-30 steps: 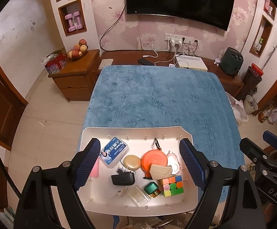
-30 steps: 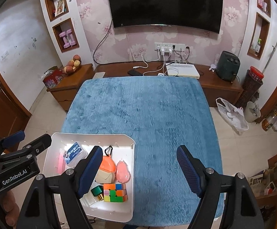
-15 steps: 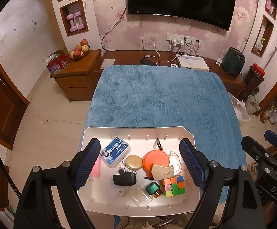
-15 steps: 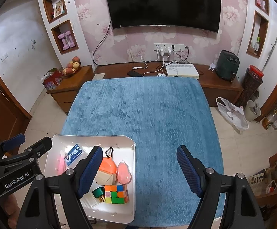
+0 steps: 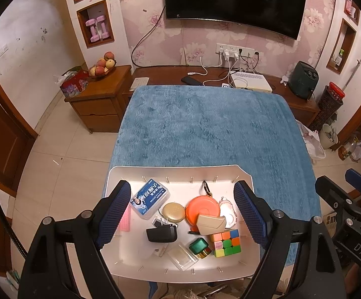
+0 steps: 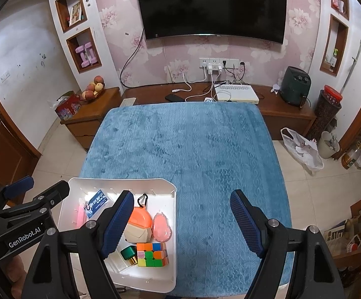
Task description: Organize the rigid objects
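A white tray [image 5: 120,174] sits at the near left corner of the blue-covered table [image 5: 205,129]. In it lie a blue-labelled box [image 5: 150,196], a round gold tin [image 5: 172,212], an orange disc with a carabiner [image 5: 201,208], a beige case [image 5: 210,223], a black charger [image 5: 161,234], a colour cube [image 5: 225,243], a green cap [image 5: 199,246] and a clear box [image 5: 182,255]. My left gripper [image 5: 182,214] is open and empty, high above the tray. My right gripper [image 6: 182,220] is open and empty above the tray's right rim [image 6: 174,224]; the cube [image 6: 152,254] shows there.
A wooden side cabinet [image 5: 98,94] with a fruit bowl [image 5: 103,66] stands left of the table. A low TV bench [image 6: 267,102] with a white box, cables and a dark appliance [image 6: 295,86] lies behind. Bags and a bin [image 6: 328,147] stand on the floor at right.
Both grippers have drifted slightly up and back, so the tray sits a little lower in each view. Nothing in the tray has moved.
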Demonstrator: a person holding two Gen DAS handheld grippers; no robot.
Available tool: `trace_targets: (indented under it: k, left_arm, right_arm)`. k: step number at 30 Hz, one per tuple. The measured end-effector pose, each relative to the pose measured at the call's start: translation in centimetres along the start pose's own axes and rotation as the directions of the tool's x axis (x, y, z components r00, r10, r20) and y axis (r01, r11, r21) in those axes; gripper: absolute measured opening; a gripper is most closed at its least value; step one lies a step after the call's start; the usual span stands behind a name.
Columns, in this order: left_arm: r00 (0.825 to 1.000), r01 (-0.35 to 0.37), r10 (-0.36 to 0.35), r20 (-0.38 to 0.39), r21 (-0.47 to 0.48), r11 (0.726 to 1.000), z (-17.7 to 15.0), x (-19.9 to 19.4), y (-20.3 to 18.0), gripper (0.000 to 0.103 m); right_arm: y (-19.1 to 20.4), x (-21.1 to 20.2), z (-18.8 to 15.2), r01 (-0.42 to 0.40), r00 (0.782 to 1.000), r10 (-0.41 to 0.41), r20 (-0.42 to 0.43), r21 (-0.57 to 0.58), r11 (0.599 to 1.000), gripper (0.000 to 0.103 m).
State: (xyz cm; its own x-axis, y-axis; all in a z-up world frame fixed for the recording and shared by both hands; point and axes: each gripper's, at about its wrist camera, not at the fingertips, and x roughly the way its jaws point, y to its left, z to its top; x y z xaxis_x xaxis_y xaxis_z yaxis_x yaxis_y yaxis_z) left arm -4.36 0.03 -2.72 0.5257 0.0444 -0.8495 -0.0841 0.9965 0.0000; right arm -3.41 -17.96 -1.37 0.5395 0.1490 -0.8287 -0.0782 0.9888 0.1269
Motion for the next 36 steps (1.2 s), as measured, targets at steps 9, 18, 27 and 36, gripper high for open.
trace_targets:
  k: [9,18,27,36]
  left_arm:
    - [1.000,0.000,0.000,0.002,0.002,1.000,0.04,-0.01,0.07,0.087]
    - [1.000,0.000,0.000,0.000,0.001,1.000,0.00,0.00,0.08,0.087]
    - [1.000,0.001,-0.001,-0.001,0.005,1.000,-0.11,-0.02,-0.02,0.087]
    - [1.000,0.001,-0.001,0.005,0.008,1.000,-0.14,0.04,-0.07,0.087]
  right_arm:
    - [-0.02,-0.05,-0.01,0.000,1.000,0.000,0.002,-0.003,1.000,0.080]
    - [0.03,-0.09,0.00,0.000,1.000,0.000,0.002,-0.002,1.000,0.080]
    - [0.07,-0.05,-0.06,0.001,1.000,-0.001,0.002,0.000,1.000,0.080]
    - [0.07,-0.07,-0.02,0.000,1.000,0.000,0.001,-0.001,1.000,0.080]
